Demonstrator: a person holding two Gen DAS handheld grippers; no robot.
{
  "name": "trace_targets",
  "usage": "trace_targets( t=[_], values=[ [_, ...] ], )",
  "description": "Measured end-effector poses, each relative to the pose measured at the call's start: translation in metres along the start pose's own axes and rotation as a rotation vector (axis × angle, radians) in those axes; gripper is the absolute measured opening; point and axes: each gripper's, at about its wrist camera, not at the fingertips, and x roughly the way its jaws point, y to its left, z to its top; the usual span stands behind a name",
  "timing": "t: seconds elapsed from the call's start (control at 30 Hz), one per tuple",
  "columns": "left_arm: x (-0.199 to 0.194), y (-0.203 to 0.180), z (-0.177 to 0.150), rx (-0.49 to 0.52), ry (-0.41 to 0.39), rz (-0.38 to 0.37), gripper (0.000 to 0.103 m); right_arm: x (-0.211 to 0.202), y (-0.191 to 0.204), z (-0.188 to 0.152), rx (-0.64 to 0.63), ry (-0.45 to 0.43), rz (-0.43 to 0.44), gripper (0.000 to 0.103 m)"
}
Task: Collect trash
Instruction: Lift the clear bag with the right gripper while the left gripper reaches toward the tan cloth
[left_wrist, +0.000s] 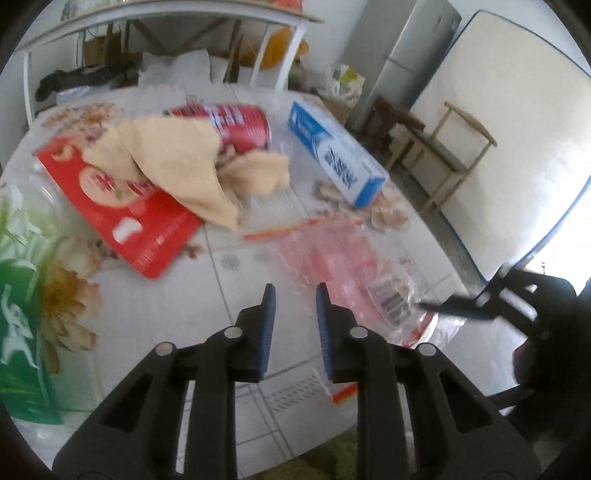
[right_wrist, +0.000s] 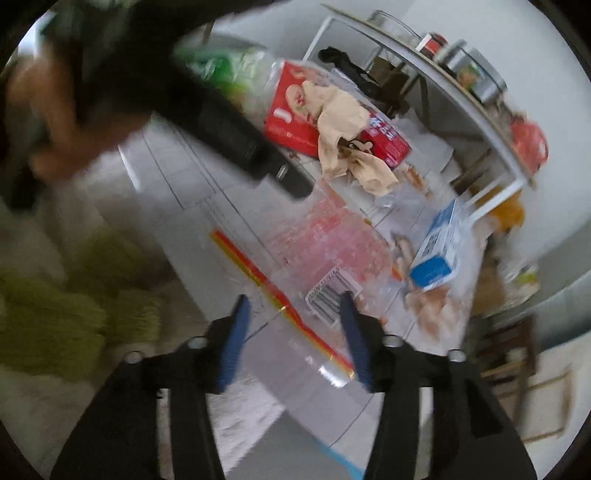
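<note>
Crinkly clear plastic bag with red print and a barcode (right_wrist: 332, 254) lies mid-frame on the white tiled table (left_wrist: 147, 314). Right gripper (right_wrist: 295, 304) straddles its edge, fingers apart; left gripper (left_wrist: 295, 301) hangs empty, slightly parted. Looks like the grab step: next is closing on the bag.

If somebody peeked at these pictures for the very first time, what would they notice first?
Probably the bright red flat box on the left of the white table, with a crumpled tan cloth draped over it and a red can lying on its side behind. Next, the clear plastic bag with a barcode right in front of the open right gripper, and the blue and white carton lying further right.
</note>
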Motion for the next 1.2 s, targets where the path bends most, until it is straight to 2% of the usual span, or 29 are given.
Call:
trace_targets(
  t=[0.1, 0.13, 0.17, 0.2, 0.3, 0.4, 0.47, 0.57, 0.67, 0.73, 0.83, 1.0, 1.1, 1.2],
  values=[
    [0.006, -0.004, -0.004, 0.022, 0.020, 0.015, 0.020, -0.011, -0.029, -0.009, 0.192, -0.033, 0.138, 0.056],
    [0.009, -0.005, -0.006, 0.030, 0.029, 0.025, 0.020, -0.012, -0.042, -0.013, 0.278, -0.048, 0.183, 0.056],
    [0.011, -0.005, -0.007, 0.035, 0.037, 0.032, 0.019, -0.012, -0.065, -0.021, 0.418, -0.064, 0.233, 0.056],
    [0.013, -0.006, -0.008, 0.040, 0.048, 0.044, 0.019, -0.010, -0.076, -0.026, 0.496, -0.065, 0.250, 0.056],
    [0.015, -0.011, -0.012, 0.074, 0.056, 0.077, 0.019, 0.008, -0.119, -0.049, 0.795, -0.006, 0.263, 0.056],
    [0.017, -0.014, -0.011, 0.095, 0.059, 0.090, 0.019, 0.032, -0.143, -0.069, 1.010, 0.039, 0.389, 0.056],
    [0.018, -0.017, -0.012, 0.116, 0.057, 0.108, 0.019, 0.052, -0.150, -0.078, 1.107, 0.078, 0.496, 0.055],
    [0.021, -0.022, -0.011, 0.138, 0.055, 0.126, 0.019, 0.062, -0.148, -0.077, 1.146, 0.063, 0.585, 0.055],
    [0.023, -0.023, -0.011, 0.150, 0.053, 0.136, 0.018, 0.073, -0.140, -0.070, 1.173, 0.049, 0.714, 0.052],
    [0.022, -0.023, -0.011, 0.150, 0.053, 0.136, 0.018, 0.079, -0.137, -0.067, 1.186, 0.055, 0.759, 0.041],
    [0.022, -0.023, -0.011, 0.152, 0.051, 0.137, 0.018, 0.086, -0.132, -0.065, 1.205, 0.057, 0.809, 0.035],
    [0.023, -0.023, -0.011, 0.153, 0.050, 0.131, 0.018, 0.087, -0.126, -0.056, 1.158, 0.080, 0.735, 0.016],
    [0.018, -0.015, -0.008, 0.116, 0.043, 0.101, 0.019, 0.084, -0.127, -0.056, 1.152, 0.062, 0.715, 0.012],
    [0.008, -0.005, -0.001, 0.086, -0.013, 0.113, 0.023, 0.076, -0.131, -0.057, 1.139, 0.037, 0.678, 0.010]
  ],
)
